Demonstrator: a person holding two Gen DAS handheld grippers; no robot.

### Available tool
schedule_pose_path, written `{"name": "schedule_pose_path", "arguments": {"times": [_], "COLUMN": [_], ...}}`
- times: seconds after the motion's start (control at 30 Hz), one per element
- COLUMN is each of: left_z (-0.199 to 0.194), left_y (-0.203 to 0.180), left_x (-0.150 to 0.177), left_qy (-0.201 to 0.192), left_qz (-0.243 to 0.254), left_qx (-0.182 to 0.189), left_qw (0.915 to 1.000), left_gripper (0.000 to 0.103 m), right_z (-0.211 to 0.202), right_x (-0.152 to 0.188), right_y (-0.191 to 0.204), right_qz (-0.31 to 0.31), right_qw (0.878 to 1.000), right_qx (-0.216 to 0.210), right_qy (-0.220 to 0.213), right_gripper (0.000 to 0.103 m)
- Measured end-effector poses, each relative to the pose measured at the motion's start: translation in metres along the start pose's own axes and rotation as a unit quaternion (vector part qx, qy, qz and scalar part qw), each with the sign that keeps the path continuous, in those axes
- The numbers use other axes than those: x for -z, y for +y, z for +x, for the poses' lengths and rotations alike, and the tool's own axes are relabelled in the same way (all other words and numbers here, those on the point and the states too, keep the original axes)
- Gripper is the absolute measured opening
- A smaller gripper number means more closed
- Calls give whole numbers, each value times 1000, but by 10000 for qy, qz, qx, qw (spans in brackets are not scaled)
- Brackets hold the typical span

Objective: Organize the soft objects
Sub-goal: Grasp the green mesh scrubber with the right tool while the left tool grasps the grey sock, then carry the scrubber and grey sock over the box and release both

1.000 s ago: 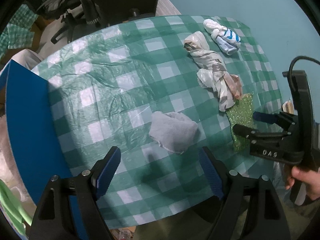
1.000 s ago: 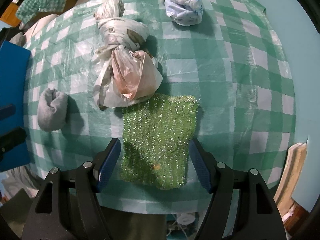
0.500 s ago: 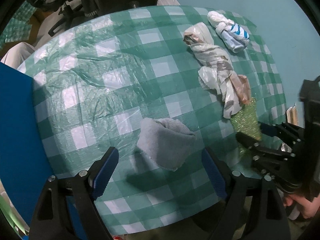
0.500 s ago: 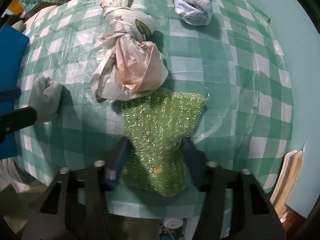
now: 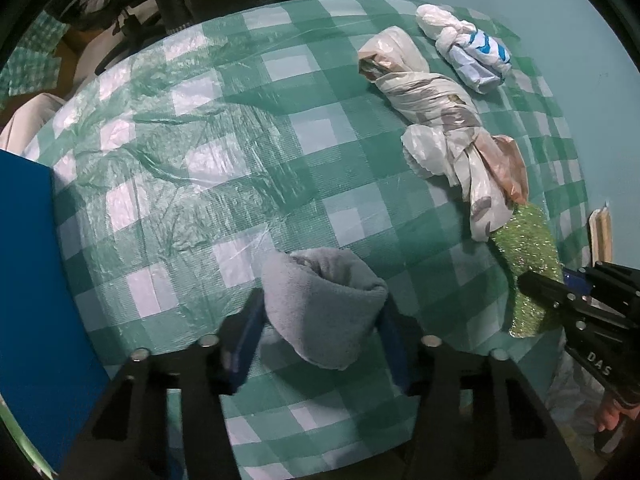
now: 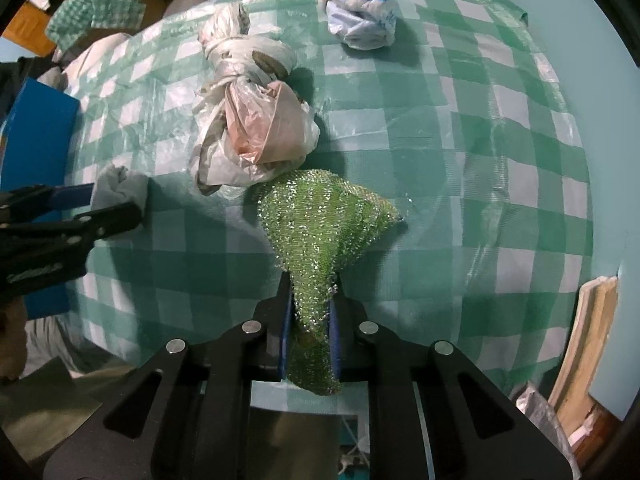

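Pointing away, green mesh cloth [image 6: 320, 232] lengthwise

Grey fleece cloth [image 5: 324, 304]: rolled into a loose bundle, lying on the checked cover between my left pads, bunched at both sides. Green glittery mesh cloth [image 6: 320, 236]: near end pinched narrow in my right pads, far end fanned wide on the cover. Knotted bundle of white and pinkish plastic bags [image 6: 252, 120]: touching the mesh's far edge. White-and-blue knotted bag [image 6: 360, 12]: well apart, at the far edge.
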State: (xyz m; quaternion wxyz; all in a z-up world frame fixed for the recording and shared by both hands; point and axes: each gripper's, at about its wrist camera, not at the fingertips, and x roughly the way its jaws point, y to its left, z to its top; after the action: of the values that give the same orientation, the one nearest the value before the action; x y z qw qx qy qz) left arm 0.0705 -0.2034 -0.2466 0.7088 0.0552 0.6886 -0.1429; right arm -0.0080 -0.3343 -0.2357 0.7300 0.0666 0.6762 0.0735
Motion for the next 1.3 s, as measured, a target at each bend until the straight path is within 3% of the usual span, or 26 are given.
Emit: {"name": "schedule_pose_path", "arguments": {"times": [0.07,0.27,0.6,1.3], "left_z": [-1,-8,-41,-125], "left_y": [1,12,23,35], "left_x": [1,7,24,38], "left_qy": [-34,-82,-311,-1070], "left_qz": [77,91,11,-274], "left_qx": [-10,-32,-24,-85], "left_qw": [10000,9999,9995,9938], "left_gripper": [36,26,25,25], "right_z": [-3,-19,-52,-109], "right_x": [-5,-10,-3,-37], "right_y": [-6,-9,10,72], "right_qz": [21,-12,-175,-704], "right_qw": [10000,10000,9996,9942], "right_qx": [-28,-76,-114,-301], "right_qy": [-5,-15,-197,-758], "right_gripper": [13,13,13,13]}}
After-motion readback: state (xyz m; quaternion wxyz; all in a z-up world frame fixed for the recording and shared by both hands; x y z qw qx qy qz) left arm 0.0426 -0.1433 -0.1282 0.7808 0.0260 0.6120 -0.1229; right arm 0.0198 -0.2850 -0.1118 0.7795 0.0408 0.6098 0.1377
